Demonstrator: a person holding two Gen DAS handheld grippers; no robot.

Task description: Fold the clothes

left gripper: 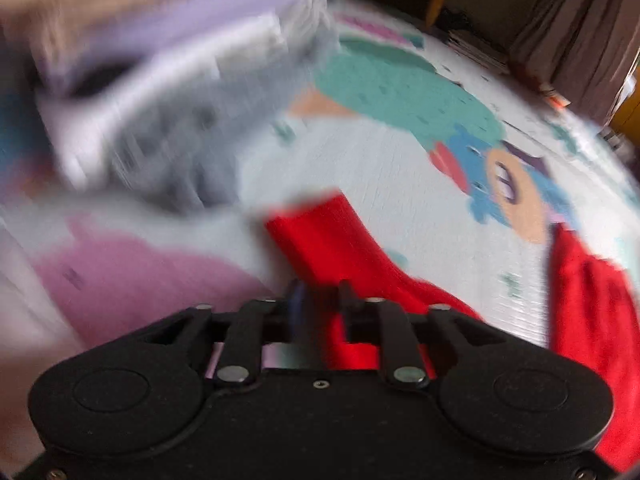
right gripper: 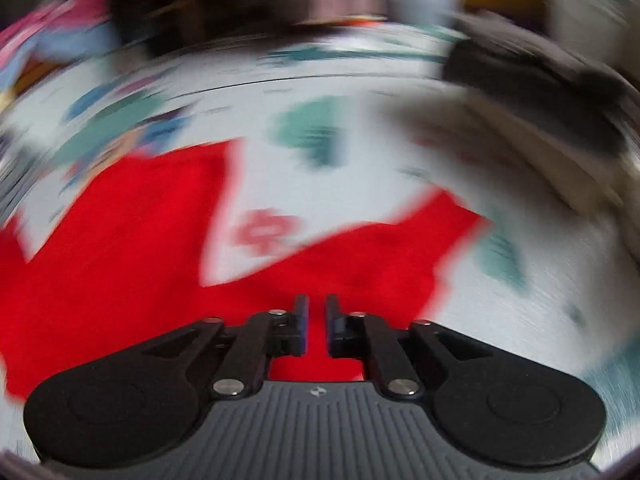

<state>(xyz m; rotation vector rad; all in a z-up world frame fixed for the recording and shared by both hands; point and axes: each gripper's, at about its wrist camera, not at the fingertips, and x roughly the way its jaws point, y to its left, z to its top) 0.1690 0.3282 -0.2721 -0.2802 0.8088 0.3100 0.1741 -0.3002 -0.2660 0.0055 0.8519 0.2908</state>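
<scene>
Both views are smeared by motion blur, the right wrist view the more so. A red garment [right gripper: 120, 264] lies spread on a pale sheet [right gripper: 360, 160] printed with cartoon shapes in teal, blue and pink. In the right wrist view the garment fills the near left part of the sheet, and two strips of it reach away from the camera with a wedge of bare sheet between them, a pink printed mark showing in that wedge.

The right gripper [right gripper: 316, 312] hangs over the near edge of the garment. Its jaws stand narrowly apart; red cloth shows through the slit, but it lies below them and the pads do not press on it.

In the left wrist view a red strip [left gripper: 328, 240] runs from the sheet [left gripper: 380, 168] back to the left gripper [left gripper: 320, 292]. Its jaws are a little parted, and red cloth shows in the gap. Whether the pads still press on the cloth cannot be told through the blur. More red cloth [left gripper: 588, 304] lies at the right of that view.

Toward the far left of the sheet sits a blurred heap of lilac and grey clothes [left gripper: 180, 100]. A dark shape [right gripper: 540, 68] lies at the far right in the right wrist view.
</scene>
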